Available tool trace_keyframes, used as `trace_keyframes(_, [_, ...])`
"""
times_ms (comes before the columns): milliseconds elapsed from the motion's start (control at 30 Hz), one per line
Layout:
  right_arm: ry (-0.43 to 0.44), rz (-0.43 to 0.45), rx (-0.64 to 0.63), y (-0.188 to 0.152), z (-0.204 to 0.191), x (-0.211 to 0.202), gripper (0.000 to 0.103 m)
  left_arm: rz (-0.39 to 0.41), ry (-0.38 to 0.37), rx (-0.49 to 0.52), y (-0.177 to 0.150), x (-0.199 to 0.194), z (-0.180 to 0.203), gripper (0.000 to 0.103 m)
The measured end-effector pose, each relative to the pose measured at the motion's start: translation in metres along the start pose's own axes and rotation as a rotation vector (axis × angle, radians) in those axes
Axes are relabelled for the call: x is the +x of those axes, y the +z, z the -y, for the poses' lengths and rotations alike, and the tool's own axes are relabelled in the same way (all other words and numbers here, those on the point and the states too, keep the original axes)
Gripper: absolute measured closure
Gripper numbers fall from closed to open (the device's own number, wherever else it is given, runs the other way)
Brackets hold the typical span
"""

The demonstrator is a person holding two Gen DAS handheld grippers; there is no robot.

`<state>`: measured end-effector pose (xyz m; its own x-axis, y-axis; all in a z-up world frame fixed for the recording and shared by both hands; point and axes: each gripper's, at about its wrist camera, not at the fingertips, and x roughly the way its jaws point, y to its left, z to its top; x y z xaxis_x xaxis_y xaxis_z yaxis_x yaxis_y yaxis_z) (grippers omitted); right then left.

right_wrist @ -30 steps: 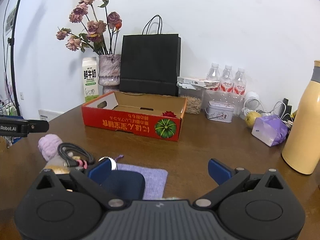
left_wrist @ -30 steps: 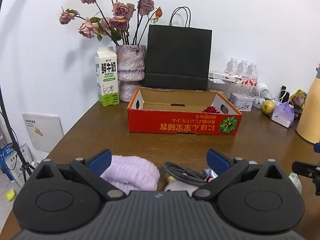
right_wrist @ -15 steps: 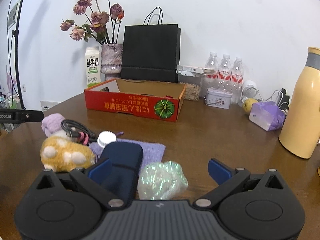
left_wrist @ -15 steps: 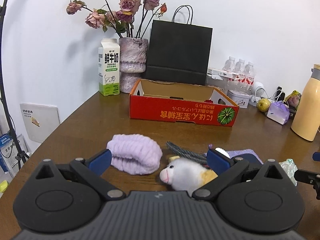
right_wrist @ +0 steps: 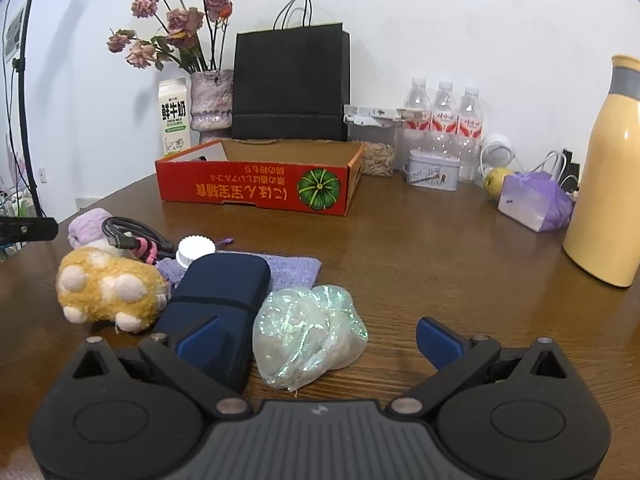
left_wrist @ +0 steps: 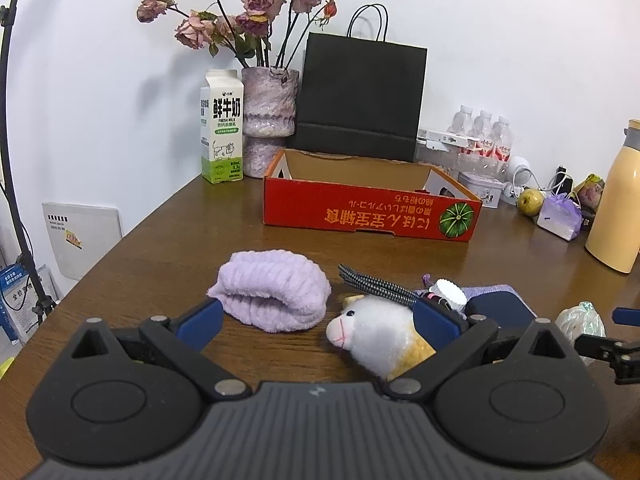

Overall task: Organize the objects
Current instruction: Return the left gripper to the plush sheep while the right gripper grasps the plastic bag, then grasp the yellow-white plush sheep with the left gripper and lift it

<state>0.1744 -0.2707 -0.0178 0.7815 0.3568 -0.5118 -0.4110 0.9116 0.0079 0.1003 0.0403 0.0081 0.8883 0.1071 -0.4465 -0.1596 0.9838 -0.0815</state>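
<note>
**Both tools spread wide above a cluster of small things**

While the left tool (left_wrist: 316,318) hovers low over the wooden worktop (left_wrist: 168,236) with its blue fingers spread wide and nothing between them, a rolled lilac towel (left_wrist: 272,292) lies just ahead of it. Beside the towel, touching the tool's right finger, sits a white and yellow plush toy (left_wrist: 376,332), with a coiled black braided cable (left_wrist: 372,284) resting behind it.

From the right wrist view, the right tool (right_wrist: 316,334) is likewise released and empty. An iridescent crumpled bag (right_wrist: 308,332) sits between its fingers, touching neither. A navy case (right_wrist: 220,300) lies just left of the bag, partly on a lilac cloth (right_wrist: 296,268), and a white bottle cap (right_wrist: 196,250) shows behind the case.

Farther back stands an open red cardboard box (right_wrist: 256,190). Behind it along the wall are a black paper bag (right_wrist: 292,84), a milk carton (left_wrist: 222,128) and a vase of dried roses (left_wrist: 270,108). A yellow flask (right_wrist: 608,184) stands at the right.
</note>
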Motion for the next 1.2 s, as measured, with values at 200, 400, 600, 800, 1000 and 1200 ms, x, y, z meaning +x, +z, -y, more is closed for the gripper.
trace_keyframes(200, [0.008, -0.020, 0.037, -0.001, 0.006, 0.019, 0.000, -0.019, 0.008, 0.003, 0.001, 0.003, 0.003, 0.000])
trace_keyframes(400, [0.029, -0.008, 0.068, 0.001, 0.010, 0.020, 0.044, -0.034, 0.002, -0.015, 0.001, 0.008, 0.006, 0.000])
trace_keyframes(600, [0.001, 0.032, 0.048, 0.000, 0.006, 0.014, 0.059, -0.088, 0.001, -0.054, -0.001, 0.019, 0.011, 0.000])
trace_keyframes(800, [-0.042, 0.095, 0.022, -0.001, 0.002, 0.003, 0.058, -0.097, -0.058, -0.103, 0.003, 0.020, 0.028, 0.000])
trace_keyframes(1000, [-0.052, 0.103, 0.025, -0.001, 0.003, 0.002, 0.058, -0.164, -0.015, -0.119, -0.003, 0.041, 0.048, 0.000])
trace_keyframes(1200, [-0.061, 0.121, 0.018, -0.001, 0.002, -0.001, 0.058, -0.229, -0.105, -0.275, -0.010, 0.050, 0.028, 0.010])
